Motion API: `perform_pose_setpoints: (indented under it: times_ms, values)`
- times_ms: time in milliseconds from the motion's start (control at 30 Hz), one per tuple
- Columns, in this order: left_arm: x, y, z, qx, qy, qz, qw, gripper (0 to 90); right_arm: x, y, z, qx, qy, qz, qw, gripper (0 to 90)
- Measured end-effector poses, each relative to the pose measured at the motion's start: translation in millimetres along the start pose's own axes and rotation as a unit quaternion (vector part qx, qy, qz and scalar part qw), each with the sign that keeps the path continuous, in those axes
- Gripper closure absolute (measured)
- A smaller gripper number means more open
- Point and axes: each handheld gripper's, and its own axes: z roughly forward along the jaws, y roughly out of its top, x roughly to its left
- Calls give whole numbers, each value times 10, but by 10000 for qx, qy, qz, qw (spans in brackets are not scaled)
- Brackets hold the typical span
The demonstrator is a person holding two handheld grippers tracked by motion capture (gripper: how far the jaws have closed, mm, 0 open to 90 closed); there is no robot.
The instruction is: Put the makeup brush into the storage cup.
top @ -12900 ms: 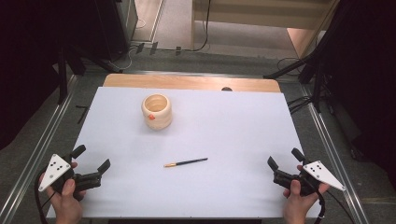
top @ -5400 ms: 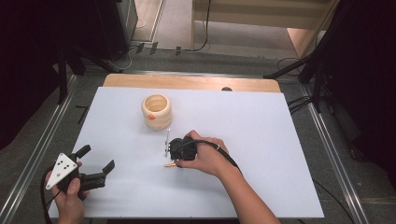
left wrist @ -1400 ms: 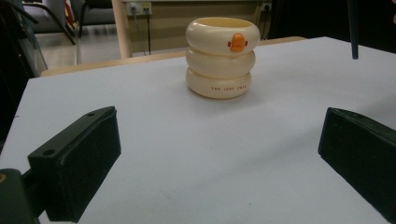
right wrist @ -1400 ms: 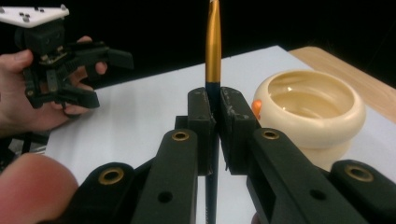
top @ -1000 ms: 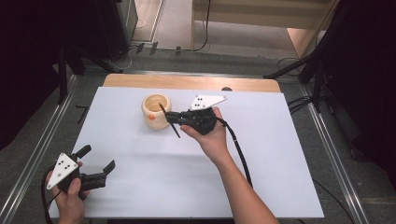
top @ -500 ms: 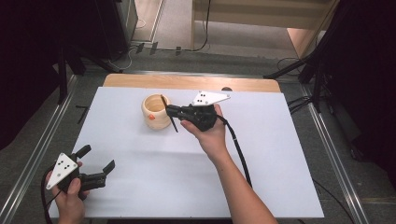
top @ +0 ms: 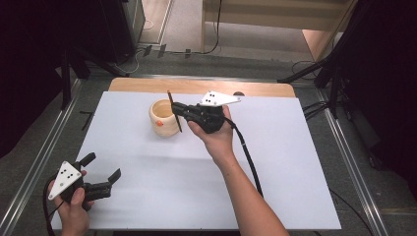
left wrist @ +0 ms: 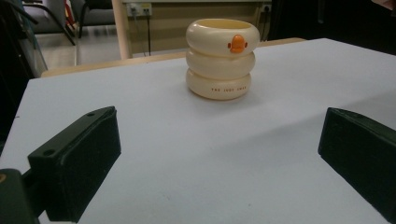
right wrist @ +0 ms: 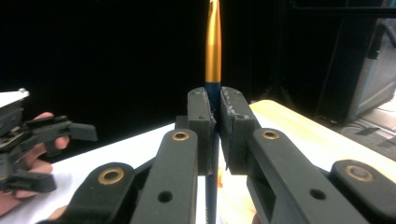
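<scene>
The right tool (top: pixel 176 109) is clenched on a slim brush (top: pixel 173 111) with a dark shaft and a gold ferrule, and holds it close to upright just at the near-right rim of the cream duck-faced cup (top: pixel 163 118), which stands on the white worktop (top: pixel 275 162) toward its far side. In the right gripper view the pads (right wrist: pixel 201 122) pinch the dark shaft (right wrist: pixel 213 163) just under the gold ferrule, which rises straight above the jaws. The step in hand looks like dropping the brush into the cup, and the high view suggests the lower tip is beside or in front of the cup wall, not yet over the opening; whether it has cleared the rim cannot be told. To do this well, the brush should be lifted until its lower end is plainly above the rim, carried toward the middle of the opening, then lowered before the pads let go, so that it slides in and leans on the inner wall without bouncing off the edge. The grip sits high on the shaft, so the long free end can swing; a slow, level approach keeps it from knocking the light cup over or pushing it along the sheet. The left tool (top: pixel 102 172) rests released near the front left corner, its jaws wide apart in its own view with the cup (left wrist: pixel 222 58) well ahead of them; it could move up to steady the cup if it starts to shift.
</scene>
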Motion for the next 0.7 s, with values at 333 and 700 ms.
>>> perform_pose_setpoints:
  times_ms: [333,700]
  values:
    - [-1,1,3,-8,-11,-4,10000,0,-18,43,95,-166,-180,17,9997,847]
    - [9,2,-2,-26,8,-31,10000,0,-85,39,182,-276,-292,42,9992,848]
